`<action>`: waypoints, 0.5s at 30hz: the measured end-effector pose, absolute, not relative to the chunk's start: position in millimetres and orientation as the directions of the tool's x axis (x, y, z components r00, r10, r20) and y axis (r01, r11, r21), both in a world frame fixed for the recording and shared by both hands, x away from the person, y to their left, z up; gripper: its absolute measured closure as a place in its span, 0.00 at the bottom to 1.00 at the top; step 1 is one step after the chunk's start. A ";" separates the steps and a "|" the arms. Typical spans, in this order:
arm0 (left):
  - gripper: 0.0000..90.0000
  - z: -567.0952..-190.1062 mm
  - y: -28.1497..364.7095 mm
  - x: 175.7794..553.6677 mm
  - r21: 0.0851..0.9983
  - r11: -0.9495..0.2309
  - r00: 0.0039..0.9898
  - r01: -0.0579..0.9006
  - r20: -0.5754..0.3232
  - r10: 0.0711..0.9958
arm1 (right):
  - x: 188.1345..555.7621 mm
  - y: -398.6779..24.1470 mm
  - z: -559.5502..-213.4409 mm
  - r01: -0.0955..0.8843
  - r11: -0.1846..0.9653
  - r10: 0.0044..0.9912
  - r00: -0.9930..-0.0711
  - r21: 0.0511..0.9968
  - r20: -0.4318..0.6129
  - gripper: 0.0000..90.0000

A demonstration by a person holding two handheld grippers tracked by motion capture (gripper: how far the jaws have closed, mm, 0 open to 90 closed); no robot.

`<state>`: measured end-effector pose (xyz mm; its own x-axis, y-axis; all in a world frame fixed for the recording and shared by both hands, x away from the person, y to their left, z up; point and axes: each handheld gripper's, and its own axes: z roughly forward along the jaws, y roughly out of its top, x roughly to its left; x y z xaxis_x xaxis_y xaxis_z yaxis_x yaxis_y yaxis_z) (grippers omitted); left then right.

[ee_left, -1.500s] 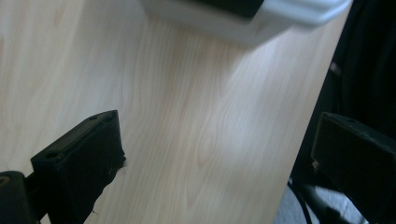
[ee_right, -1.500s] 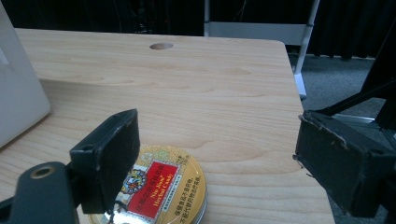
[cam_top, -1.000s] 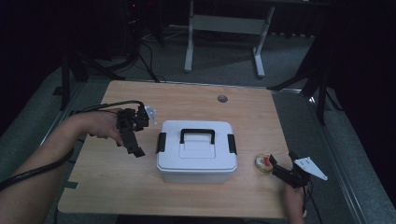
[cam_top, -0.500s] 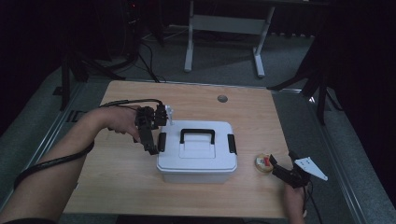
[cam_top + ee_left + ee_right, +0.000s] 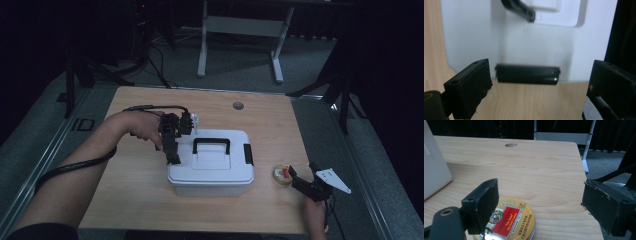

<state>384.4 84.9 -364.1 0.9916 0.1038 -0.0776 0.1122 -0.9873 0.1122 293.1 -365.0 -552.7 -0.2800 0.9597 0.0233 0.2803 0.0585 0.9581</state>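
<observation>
Now, left claw (image 5: 537,82): my jaws gape around the latch (image 5: 527,74); approaching crooked could shove the box (image 5: 210,172).
Right claw (image 5: 541,207): open over the tin (image 5: 507,221); may nudge it.

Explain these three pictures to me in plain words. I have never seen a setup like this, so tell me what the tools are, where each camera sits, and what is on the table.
No robot here: a person holds a hand tool with two black jaws in each hand. The high view looks down on a wooden table. The left gripper is at the left side of a white lidded box with a black handle. Its own camera looks along its open jaws at the box's black side latch. The right gripper sits by a small round yellow tin. Its camera shows the tin with a red label lying between open jaws, which do not squeeze it. Nothing is held.
</observation>
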 end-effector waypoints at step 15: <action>0.30 -367.5 55.2 392.1 0.101 -0.993 0.997 0.054 -0.063 0.048 | 293.0 -365.4 -552.7 0.280 0.057 0.958 -0.285 0.958 0.026 0.15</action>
<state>392.1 55.2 -367.5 0.9969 0.0475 -0.0627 0.0537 -0.9934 0.1015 293.0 -365.4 -552.7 -0.2852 0.9581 0.0262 0.2801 0.0571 0.9583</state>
